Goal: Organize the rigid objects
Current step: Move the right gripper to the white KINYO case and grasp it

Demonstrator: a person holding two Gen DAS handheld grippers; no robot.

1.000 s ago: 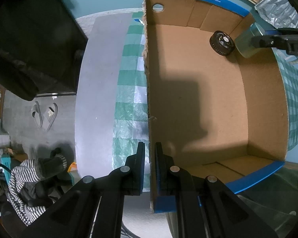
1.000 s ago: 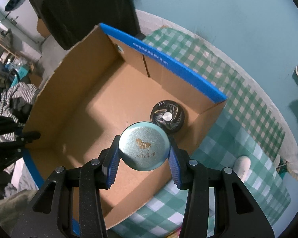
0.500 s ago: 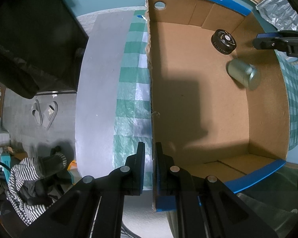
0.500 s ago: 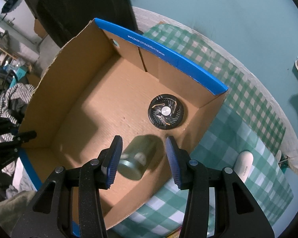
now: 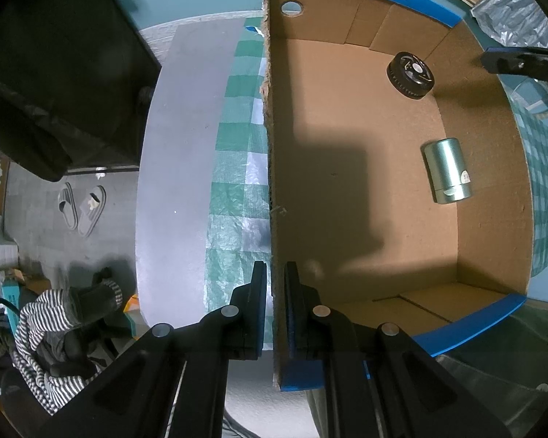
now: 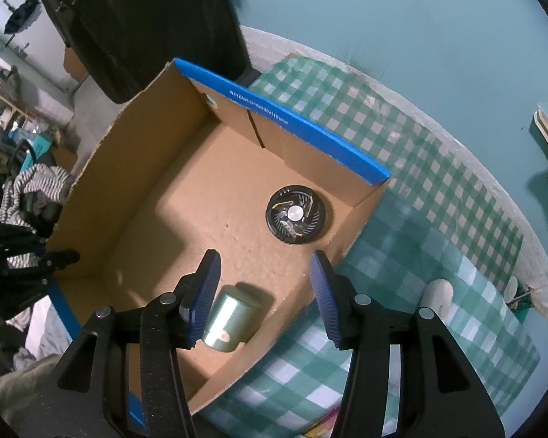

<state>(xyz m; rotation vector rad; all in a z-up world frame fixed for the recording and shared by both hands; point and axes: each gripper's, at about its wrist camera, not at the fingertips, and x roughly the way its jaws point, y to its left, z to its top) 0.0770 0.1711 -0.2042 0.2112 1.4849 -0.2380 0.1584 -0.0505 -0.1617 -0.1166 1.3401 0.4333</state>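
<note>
Box: open cardboard, on checked cloth | Tin: on its side on box floor | Fan: flat, far corner, apart from tin | Left gripper: clamped on box wall | Right gripper: empty above tin, jaws just opening.

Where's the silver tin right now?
The silver tin lies on its side on the floor of the cardboard box, near the right wall, apart from the black fan.
</note>
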